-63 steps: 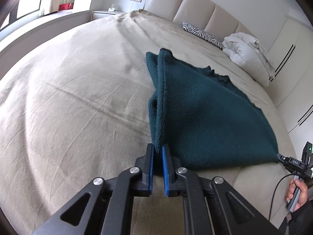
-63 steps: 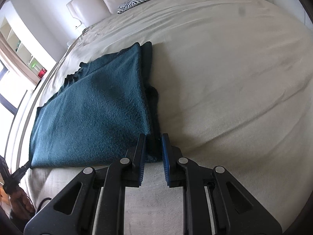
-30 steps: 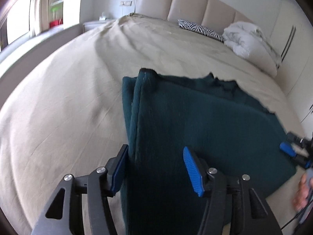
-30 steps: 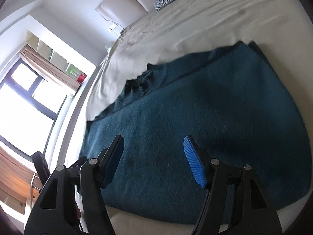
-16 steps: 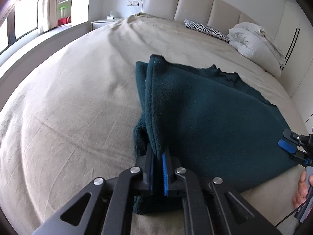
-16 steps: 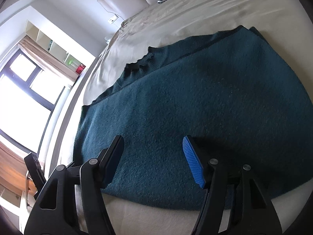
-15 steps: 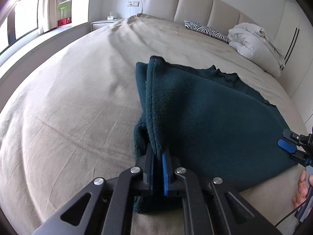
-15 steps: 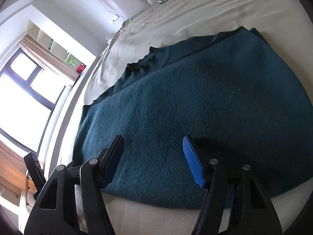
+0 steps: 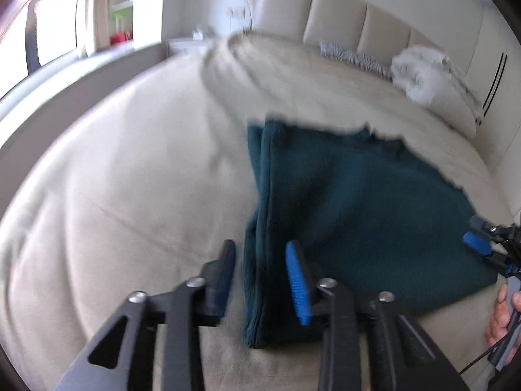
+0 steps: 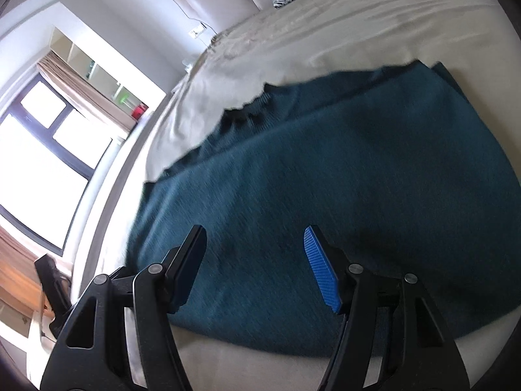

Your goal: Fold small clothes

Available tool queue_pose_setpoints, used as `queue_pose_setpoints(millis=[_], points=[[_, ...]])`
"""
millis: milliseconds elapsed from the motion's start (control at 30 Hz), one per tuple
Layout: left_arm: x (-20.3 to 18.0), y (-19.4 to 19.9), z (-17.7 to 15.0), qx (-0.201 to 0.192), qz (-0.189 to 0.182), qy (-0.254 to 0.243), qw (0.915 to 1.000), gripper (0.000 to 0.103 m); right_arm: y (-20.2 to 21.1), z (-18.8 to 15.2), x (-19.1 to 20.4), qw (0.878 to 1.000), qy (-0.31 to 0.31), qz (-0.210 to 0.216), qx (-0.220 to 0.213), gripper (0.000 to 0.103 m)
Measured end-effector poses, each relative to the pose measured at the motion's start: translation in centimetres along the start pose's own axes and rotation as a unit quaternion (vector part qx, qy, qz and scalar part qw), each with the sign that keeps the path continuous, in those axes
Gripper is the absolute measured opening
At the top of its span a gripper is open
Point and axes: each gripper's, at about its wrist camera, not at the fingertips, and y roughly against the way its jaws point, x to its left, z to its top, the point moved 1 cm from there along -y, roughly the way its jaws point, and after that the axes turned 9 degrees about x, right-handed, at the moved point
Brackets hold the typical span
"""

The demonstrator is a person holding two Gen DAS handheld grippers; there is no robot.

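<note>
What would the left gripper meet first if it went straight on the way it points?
Probably the folded edge of the teal cloth: it lies between the opening jaws of the left gripper, with the bed underneath. Blur leaves depth uncertain.

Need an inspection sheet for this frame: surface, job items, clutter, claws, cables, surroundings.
Surface: beige bed, lightly creased.
Job's things: teal garment, folded, lying flat near the bed's edge.
Clutter: zebra pillow and white duvet at the headboard.
Claws: left claw opening, garment's folded edge between the jaws; right claw open over the garment.
Cables: one black lead by the hand.
Surroundings: headboard, window.
</note>
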Motion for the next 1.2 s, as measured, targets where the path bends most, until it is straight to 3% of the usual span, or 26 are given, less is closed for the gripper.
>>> queue_pose_setpoints(millis=[100, 233, 367, 467, 500, 600, 667, 733, 833, 900, 933, 1033, 1100, 1200], points=[[-1.8, 2.3, 2.4, -0.038, 0.008, -0.015, 0.9991, 0.043, -0.5, 1.4, 0.5, 0.999, -0.013, 0.029, 0.001, 0.062], [-6.1, 1.7, 6.4, -0.069, -0.048, -0.052, 0.9951, 0.052, -2.3, 3.9, 2.2, 0.997, -0.016, 0.082, -0.006, 0.062], [-10.5, -5.6, 9.6, -0.020, -0.080, -0.099, 0.9917, 0.052, -6.9, 5.8, 1.8, 0.988, -0.069, 0.137, 0.030, 0.062], [-10.4, -12.0, 10.3, 0.046, -0.048, -0.098, 0.9930, 0.051, -8.4, 7.1, -0.6, 0.983, -0.110, 0.144, 0.017, 0.046], [-9.4, -12.9, 10.1, 0.049, -0.060, -0.083, 0.9935, 0.051, -8.1, 7.6, -2.0, 0.979, -0.127, 0.157, 0.007, 0.040], [-7.3, -12.7, 9.5, 0.039, -0.106, -0.067, 0.9913, 0.050, -6.6, 8.7, -6.0, 0.966, -0.173, 0.192, -0.025, 0.033], [-6.7, -12.6, 9.3, 0.038, -0.122, -0.065, 0.9898, 0.050, -4.9, 9.2, -9.1, 0.967, -0.190, 0.163, -0.055, 0.031], [-6.2, -12.7, 9.2, 0.038, -0.132, -0.057, 0.9889, 0.050, -3.1, 9.3, -12.7, 0.958, -0.217, 0.165, -0.087, 0.018], [-6.8, -12.9, 9.3, 0.032, -0.120, -0.065, 0.9901, 0.050, -0.7, 9.4, -14.7, 0.957, -0.240, 0.119, -0.110, 0.020], [-6.9, -12.8, 9.3, 0.032, -0.116, -0.063, 0.9907, 0.050, 1.3, 9.4, -14.2, 0.962, -0.240, 0.047, -0.122, 0.022], [-7.0, -12.6, 9.3, 0.033, -0.114, -0.060, 0.9911, 0.050, 2.1, 9.0, -13.7, 0.961, -0.245, 0.038, -0.122, 0.022], [-7.7, -11.6, 8.8, 0.037, -0.086, -0.067, 0.9934, 0.053, 2.2, 7.0, -10.2, 0.967, -0.214, 0.100, -0.090, 0.022], [-8.4, -10.9, 8.0, 0.037, -0.063, -0.079, 0.9941, 0.063, 1.3, 4.9, -6.3, 0.974, -0.173, 0.131, -0.059, 0.022], [-9.1, -10.5, 7.0, 0.038, -0.043, -0.093, 0.9940, 0.071, -2.2, 1.4, -0.1, 0.976, -0.112, 0.183, 0.025, 0.022]])
